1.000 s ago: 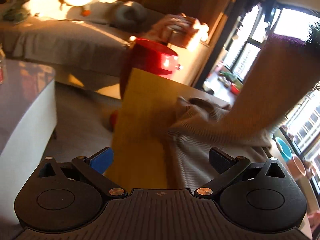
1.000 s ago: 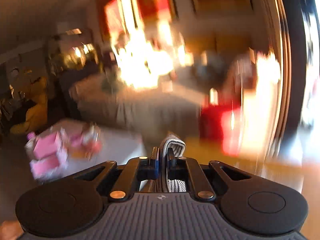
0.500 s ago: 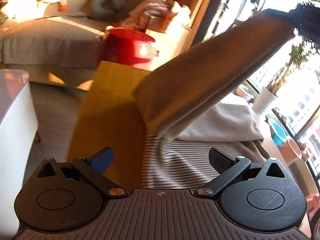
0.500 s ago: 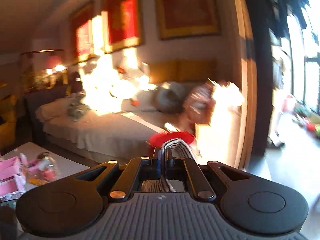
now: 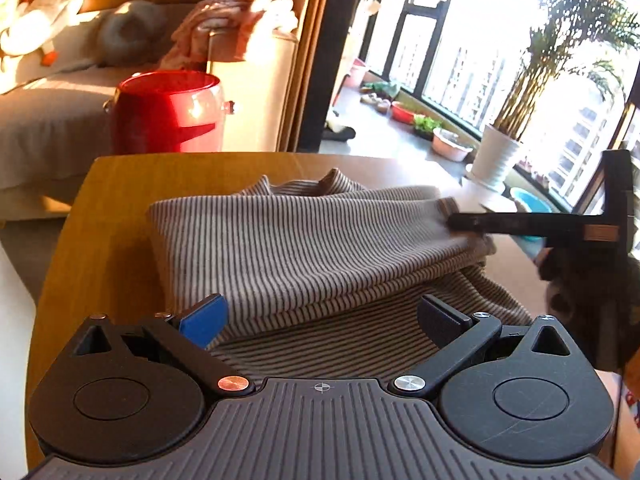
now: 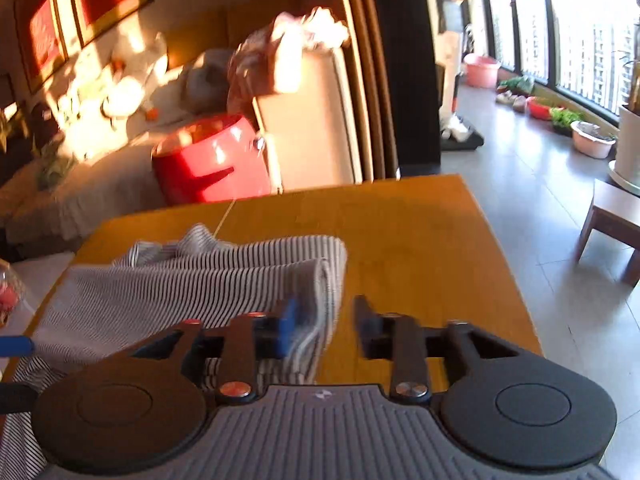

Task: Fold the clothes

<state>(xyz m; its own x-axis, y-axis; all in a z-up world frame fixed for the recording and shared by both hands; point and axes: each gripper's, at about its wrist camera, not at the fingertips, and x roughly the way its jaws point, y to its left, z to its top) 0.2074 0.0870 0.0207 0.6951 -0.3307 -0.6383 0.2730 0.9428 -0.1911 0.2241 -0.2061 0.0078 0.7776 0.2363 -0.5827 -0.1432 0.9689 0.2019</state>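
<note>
Striped garment lies doubled over on the wooden table, its folded edge between the parted, empty fingers of the right gripper, the left gripper spread wide and empty above the near layer; drawing both straight back should spare the fold.

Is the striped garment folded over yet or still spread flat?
Folded over: the striped garment lies doubled on the table, upper layer over lower.

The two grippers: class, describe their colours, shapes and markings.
Each of the left gripper and right gripper has a ribbed grey body, two round black discs, black linkage arms, copper and silver pivot screws, a small crosshair mark, one blue finger pad and one black.
</note>
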